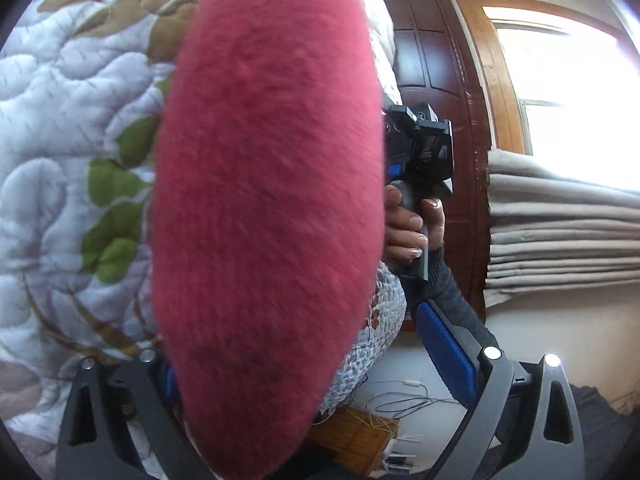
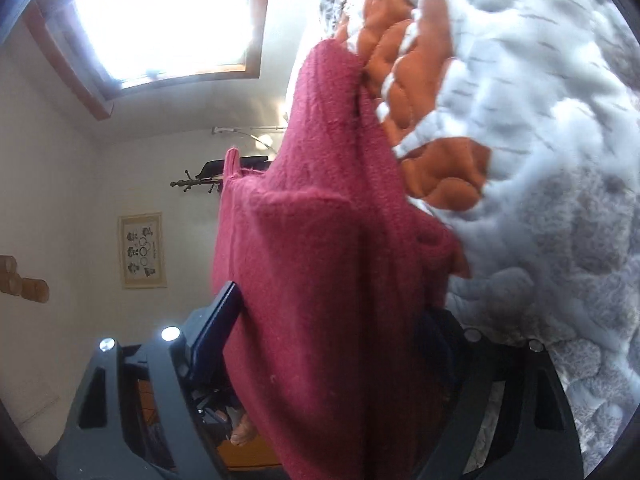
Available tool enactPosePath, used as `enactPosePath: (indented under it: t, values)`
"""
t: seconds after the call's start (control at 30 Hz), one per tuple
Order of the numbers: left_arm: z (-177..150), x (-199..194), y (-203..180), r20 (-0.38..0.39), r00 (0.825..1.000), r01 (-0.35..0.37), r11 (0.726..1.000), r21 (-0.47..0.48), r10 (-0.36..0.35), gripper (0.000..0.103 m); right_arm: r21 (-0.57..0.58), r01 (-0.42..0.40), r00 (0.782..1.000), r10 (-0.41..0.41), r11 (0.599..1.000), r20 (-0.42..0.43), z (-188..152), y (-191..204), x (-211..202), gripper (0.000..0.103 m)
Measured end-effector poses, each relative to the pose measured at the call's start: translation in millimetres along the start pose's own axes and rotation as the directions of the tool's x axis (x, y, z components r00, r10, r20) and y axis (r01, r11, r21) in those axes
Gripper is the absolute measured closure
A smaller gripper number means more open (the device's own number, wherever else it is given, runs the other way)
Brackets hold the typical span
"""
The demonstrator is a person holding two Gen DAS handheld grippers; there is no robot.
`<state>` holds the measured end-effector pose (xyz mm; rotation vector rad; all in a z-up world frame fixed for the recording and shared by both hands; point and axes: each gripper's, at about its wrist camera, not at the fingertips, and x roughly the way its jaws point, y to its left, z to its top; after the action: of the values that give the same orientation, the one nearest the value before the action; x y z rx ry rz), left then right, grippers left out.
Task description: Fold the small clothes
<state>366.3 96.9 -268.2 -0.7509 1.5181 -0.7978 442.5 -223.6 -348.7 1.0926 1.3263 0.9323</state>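
A red fuzzy garment (image 1: pixel 264 200) hangs close to the lens and fills the middle of the left wrist view. My left gripper (image 1: pixel 296 336) is open. Its right blue pad (image 1: pixel 444 348) stands clear of the cloth, while the left finger is mostly hidden behind it. In the right wrist view the same red garment (image 2: pixel 332 280) runs in long creases down between the fingers of my right gripper (image 2: pixel 336 300), which looks shut on the bunched cloth. Its left pad (image 2: pixel 216 328) touches the cloth edge and the right finger is covered. The right gripper (image 1: pixel 420 148) also shows in the left view, held by a hand (image 1: pixel 408 224).
A white quilt (image 1: pixel 60 120) with green and tan leaf patches covers the bed behind the garment, also seen as the quilt (image 2: pixel 540 120). A dark wooden door (image 1: pixel 432 40), a bright window (image 1: pixel 568 100) and a curtain (image 1: pixel 560 232) are to the right. Cables lie on the floor (image 1: pixel 400 400).
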Motion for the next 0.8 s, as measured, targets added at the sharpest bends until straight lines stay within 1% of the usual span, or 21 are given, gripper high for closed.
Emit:
enactPosePath:
  t: [0.07,0.1,0.13,0.17,0.2,0.23,0.27,0.37,0.4,0.47,0.5,0.57,0.67,0.8]
  values:
    - [1,2,-2,0.001,1.000,-0.006,1.000,0.001,0.006,0.006,-0.050,0.030,0.999,-0.031,0.998,-0.013,1,15,8,0.019]
    - [1,2,-5,0.002,1.000,-0.022,1.000,0.013,0.022,0.009,-0.064,0.044,0.999,-0.045,0.997,-0.012,1,20,9,0.020]
    - [0,2,-6,-0.001,0.999,-0.037,0.999,0.017,0.037,0.014,-0.071,0.055,0.998,-0.056,0.996,-0.010,2,23,6,0.028]
    - [0,2,-5,-0.008,0.999,-0.052,0.999,0.007,0.052,0.037,-0.078,0.074,0.997,-0.074,0.994,-0.005,2,26,4,0.034]
    - [0,1,-2,-0.012,0.999,-0.048,0.999,-0.019,0.047,0.053,-0.081,0.080,0.997,-0.080,0.993,0.003,1,30,0,0.045]
    - [0,-1,0,-0.010,0.999,-0.040,0.999,-0.033,0.039,0.055,-0.083,0.080,0.997,-0.080,0.993,0.008,-2,34,2,0.051]
    - [0,-1,0,-0.015,0.999,-0.041,0.999,-0.030,0.040,0.058,-0.096,0.088,0.996,-0.087,0.992,0.014,-4,39,0,0.052]
    - [1,-2,-5,-0.031,0.999,-0.033,0.999,-0.035,0.032,0.065,-0.113,0.102,0.995,-0.099,0.988,0.031,-12,49,-2,0.058]
    - [3,-3,-8,-0.036,0.999,-0.029,0.999,-0.029,0.028,0.067,-0.100,0.117,0.993,-0.113,0.988,0.042,-13,53,-2,0.059]
    - [5,-6,-18,-0.039,0.999,-0.030,0.999,-0.011,0.030,0.069,-0.110,0.126,0.991,-0.120,0.986,0.061,-19,68,0,0.061]
    - [6,-9,-23,-0.040,0.999,-0.026,1.000,-0.001,0.026,0.070,-0.115,0.130,0.990,-0.123,0.985,0.069,-23,79,10,0.062]
    - [7,-17,-32,-0.035,0.999,-0.022,1.000,0.017,0.023,0.070,-0.129,0.137,0.988,-0.126,0.982,0.087,-26,92,15,0.063]
    - [8,-35,-42,-0.022,1.000,-0.006,0.999,0.048,0.007,0.071,-0.151,0.142,0.986,-0.126,0.978,0.109,-26,115,31,0.063]
    - [-2,-64,-60,-0.011,1.000,0.005,0.995,0.101,-0.003,0.071,-0.210,0.152,0.984,-0.128,0.966,0.121,-33,160,47,0.063]
